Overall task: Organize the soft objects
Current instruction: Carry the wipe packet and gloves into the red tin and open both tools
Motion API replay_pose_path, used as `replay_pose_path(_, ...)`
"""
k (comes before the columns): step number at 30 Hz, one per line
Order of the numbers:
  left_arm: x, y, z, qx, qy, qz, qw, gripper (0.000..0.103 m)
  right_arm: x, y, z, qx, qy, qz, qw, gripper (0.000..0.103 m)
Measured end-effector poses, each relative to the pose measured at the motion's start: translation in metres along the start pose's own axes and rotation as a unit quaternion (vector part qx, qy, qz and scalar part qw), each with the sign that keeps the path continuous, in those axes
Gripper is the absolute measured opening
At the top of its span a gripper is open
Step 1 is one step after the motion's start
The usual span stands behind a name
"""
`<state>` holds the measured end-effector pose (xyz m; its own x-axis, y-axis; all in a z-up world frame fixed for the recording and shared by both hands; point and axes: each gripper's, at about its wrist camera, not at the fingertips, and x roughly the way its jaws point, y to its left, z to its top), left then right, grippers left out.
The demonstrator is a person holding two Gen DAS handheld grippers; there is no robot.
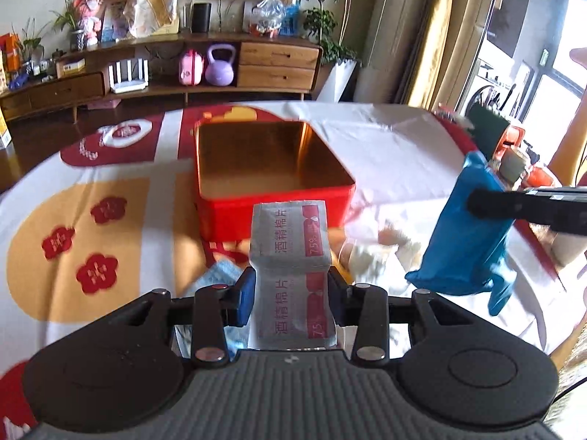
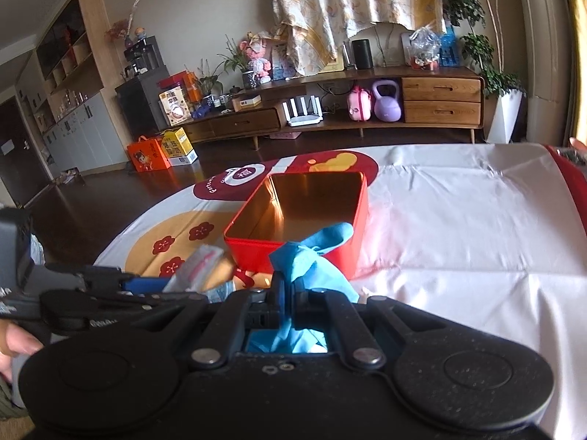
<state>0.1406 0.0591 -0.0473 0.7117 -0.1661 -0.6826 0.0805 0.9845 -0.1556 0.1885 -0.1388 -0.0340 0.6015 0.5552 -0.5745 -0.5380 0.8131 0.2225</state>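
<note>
Fingers point(image 1: 246, 291) clamping wipe packets point(image 1: 290, 256)

The left claw point(image 1: 291, 286) gripped a strip of silver and red alcohol-wipe sachets point(image 1: 291, 256) between its blue pads point(image 1: 246, 291), the strip standing up past the fingertips. Behind it an open red tin point(image 1: 273, 216) with a gold inside sat on the desk point(image 1: 396, 154), which was covered with a white, red and yellow cloth. To the right, the right claw point(image 1: 477, 203) pinched a hanging blue glove point(image 1: 466, 242). A pale blue mask point(image 1: 220, 275) lay under the left claw.
</note>
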Motion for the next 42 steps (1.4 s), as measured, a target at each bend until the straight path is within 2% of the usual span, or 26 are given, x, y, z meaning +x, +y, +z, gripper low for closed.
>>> replay_pose_path(10,0.005,0.001,0.063,0.006,-0.015,0.001,0.9999,0.040,0.025,0.000,0.048,-0.032,0.001,0.002,0.999,0.003)
replay_pose_path(17,0.031,0.005,0.102,0.018,-0.014,0.020,0.9995,0.040,0.052,0.001,0.079,-0.058,0.002,0.000,0.998,0.005)
replay_pose_path(25,0.071,0.021,0.139,0.003,-0.013,0.029,0.9995,0.040,0.094,-0.005,0.104,-0.064,0.003,-0.001,0.998,0.007)
replay_pose_path(35,0.135,0.044,0.154,-0.027,0.003,0.046,0.9985,0.040,0.160,-0.015,0.096,-0.067,0.039,0.008,0.997,0.007)
replay_pose_path(42,0.183,0.044,0.148,0.001,0.044,0.051,0.9977,0.040,0.192,-0.027,0.074,-0.066,0.082,0.003,0.994,0.007)
